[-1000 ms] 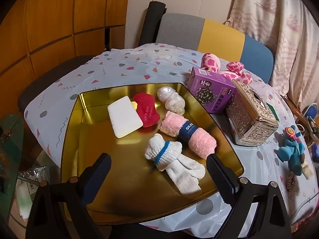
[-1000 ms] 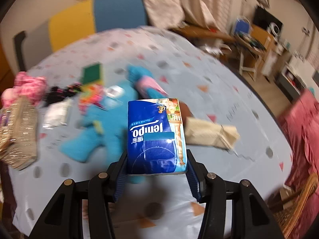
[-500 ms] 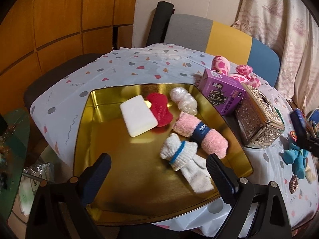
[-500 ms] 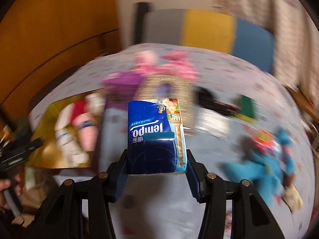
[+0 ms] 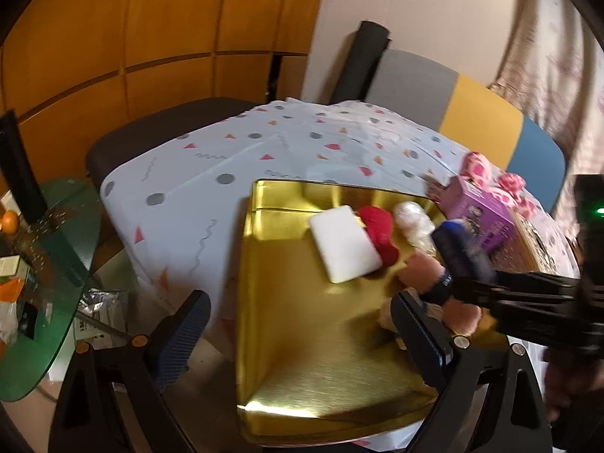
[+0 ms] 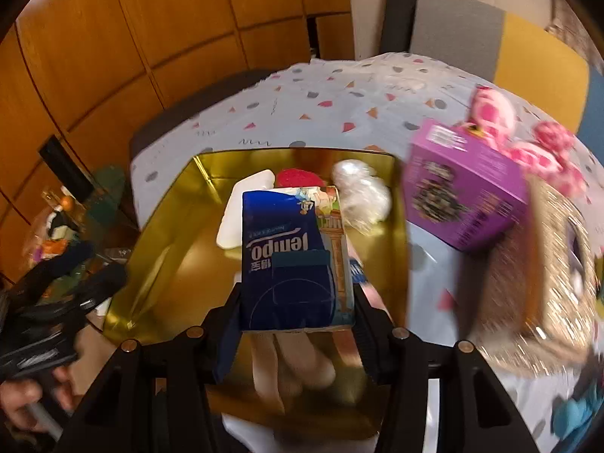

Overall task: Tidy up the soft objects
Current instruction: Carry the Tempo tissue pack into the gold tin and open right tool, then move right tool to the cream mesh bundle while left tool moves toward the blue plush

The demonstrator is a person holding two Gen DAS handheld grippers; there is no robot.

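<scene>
Both tools are built of matte black plastic frames with angled struts, fastened by round brass-coloured screws. The left gripper is fitted with dark blue ribbed pads, and the right gripper with similar blue pads. A green indicator light is seen on a black housing. Bare skin of the left hand is shown.

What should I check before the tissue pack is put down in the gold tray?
1. Right hand-held gripper shut on the tissue pack: ok.
2. Pack above the gold tray, not the table: ok.
3. Bare tray floor beside the white sponge: ok.
4. Pink towel roll and socks under the pack, out of the way: not ok.
5. Left hand-held gripper open, clear of the pack: ok.
6. Height above the tray: cannot tell.
</scene>
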